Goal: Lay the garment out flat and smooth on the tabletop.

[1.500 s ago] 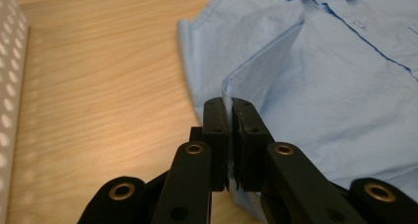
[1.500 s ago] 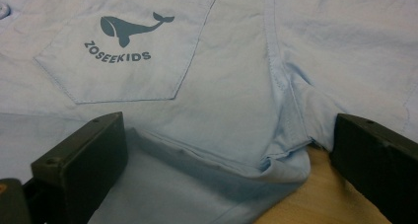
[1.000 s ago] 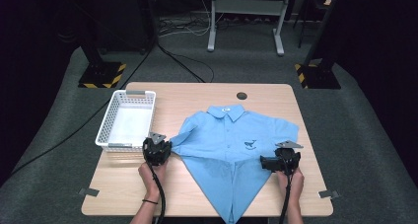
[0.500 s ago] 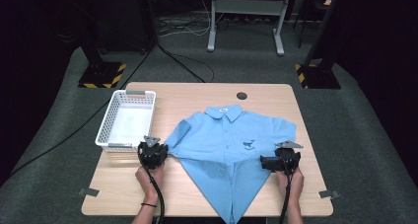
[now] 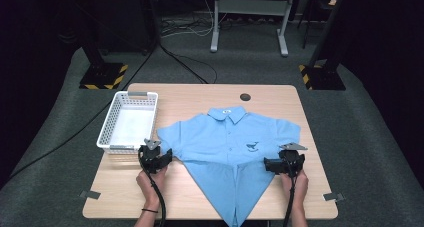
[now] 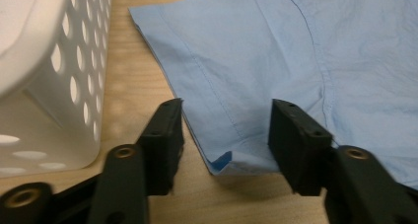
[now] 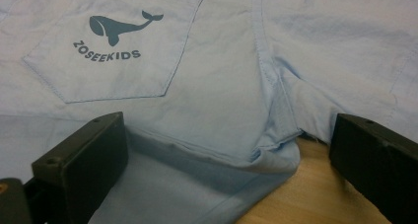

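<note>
Shirt point(image 5: 235, 152) edges between both gaping, empty tongs point(image 6: 224, 135) point(image 7: 222, 155), basket point(image 5: 127, 122) close left.

The left gripper point(image 5: 161, 159) had held the shirt's point(image 5: 227, 142) left sleeve edge pinched a second earlier; since then its jaws had just been opening, and they stood apart with the folded sleeve corner point(image 6: 227, 160) lying loose on the desk point(image 5: 200, 94) between them, neither pad pressing it. The sleeve had also shifted: earlier it lay bunched toward the gripper in a narrow point, and then it spread flatter and wider, its edge reaching up beside the basket point(image 5: 127, 122). The left hand point(image 5: 150, 179) had drawn back slightly toward the desk's near edge.
</note>
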A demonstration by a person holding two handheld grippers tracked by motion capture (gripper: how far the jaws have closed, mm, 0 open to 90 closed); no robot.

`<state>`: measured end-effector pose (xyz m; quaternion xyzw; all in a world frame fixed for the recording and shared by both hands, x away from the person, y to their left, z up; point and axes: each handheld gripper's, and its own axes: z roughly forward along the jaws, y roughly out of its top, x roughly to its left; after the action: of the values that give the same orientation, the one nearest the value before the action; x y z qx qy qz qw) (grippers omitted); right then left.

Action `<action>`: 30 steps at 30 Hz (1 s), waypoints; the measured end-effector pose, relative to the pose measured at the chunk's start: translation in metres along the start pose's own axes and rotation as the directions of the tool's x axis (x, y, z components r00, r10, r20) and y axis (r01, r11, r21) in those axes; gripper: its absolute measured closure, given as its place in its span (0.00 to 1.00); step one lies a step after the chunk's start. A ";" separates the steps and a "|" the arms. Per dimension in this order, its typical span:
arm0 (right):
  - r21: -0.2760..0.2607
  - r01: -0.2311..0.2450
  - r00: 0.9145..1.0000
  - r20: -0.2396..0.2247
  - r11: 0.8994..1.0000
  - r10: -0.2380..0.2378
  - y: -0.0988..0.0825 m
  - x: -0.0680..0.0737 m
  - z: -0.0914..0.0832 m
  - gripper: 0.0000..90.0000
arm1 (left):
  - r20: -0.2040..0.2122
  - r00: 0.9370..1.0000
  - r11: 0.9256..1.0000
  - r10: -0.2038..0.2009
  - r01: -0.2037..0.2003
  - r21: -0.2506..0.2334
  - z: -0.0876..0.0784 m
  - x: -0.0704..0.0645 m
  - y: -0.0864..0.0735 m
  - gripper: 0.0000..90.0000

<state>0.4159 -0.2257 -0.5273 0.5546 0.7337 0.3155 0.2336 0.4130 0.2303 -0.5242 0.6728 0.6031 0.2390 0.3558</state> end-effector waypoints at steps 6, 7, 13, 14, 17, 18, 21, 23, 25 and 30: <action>0.000 0.000 1.000 0.000 1.000 0.000 0.000 0.000 0.000 0.01 | 0.057 0.998 1.000 0.014 -0.014 0.000 -0.004 -0.003 -0.003 0.30; 0.000 0.000 1.000 0.000 1.000 0.000 0.000 0.000 0.000 0.01 | 0.065 0.998 1.000 0.013 -0.014 0.010 -0.005 -0.002 -0.004 0.27; 0.000 0.000 1.000 0.000 1.000 0.000 0.000 0.000 0.000 0.01 | 0.117 0.993 0.999 0.023 -0.026 0.023 -0.010 -0.007 -0.010 0.16; 0.000 -0.001 1.000 0.000 1.000 0.001 0.000 0.000 0.000 0.01 | 0.119 0.992 0.999 0.031 -0.034 0.026 -0.011 -0.009 -0.011 0.15; 0.000 0.000 1.000 0.000 1.000 0.000 0.000 0.000 0.000 0.01 | 0.134 0.990 0.998 0.046 -0.050 0.031 -0.013 -0.017 -0.014 0.11; 0.000 0.000 1.000 0.000 1.000 0.000 0.000 0.000 0.000 0.01 | 0.138 0.989 0.998 0.052 -0.057 0.032 -0.014 -0.020 -0.014 0.10; 0.000 0.000 1.000 0.000 1.000 0.000 0.000 0.000 0.000 0.01 | 0.147 0.986 0.995 0.075 -0.084 0.056 -0.013 -0.030 -0.017 0.07; -0.001 0.001 1.000 0.002 1.000 -0.001 0.000 0.000 0.000 0.01 | 0.147 0.984 0.992 0.099 -0.109 0.066 -0.013 -0.037 -0.018 0.05; -0.001 0.001 1.000 0.003 1.000 -0.001 0.000 0.000 0.000 0.01 | 0.151 0.982 0.989 0.114 -0.126 0.073 -0.012 -0.043 -0.018 0.05; -0.027 -0.013 0.999 -0.032 1.000 0.012 -0.002 -0.002 -0.004 0.00 | 0.100 0.978 0.976 0.182 -0.192 0.099 -0.004 -0.056 -0.016 0.00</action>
<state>0.4126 -0.2285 -0.5263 0.5507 0.7295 0.3359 0.2274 0.3910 0.1767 -0.5275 0.7549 0.5325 0.2078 0.3216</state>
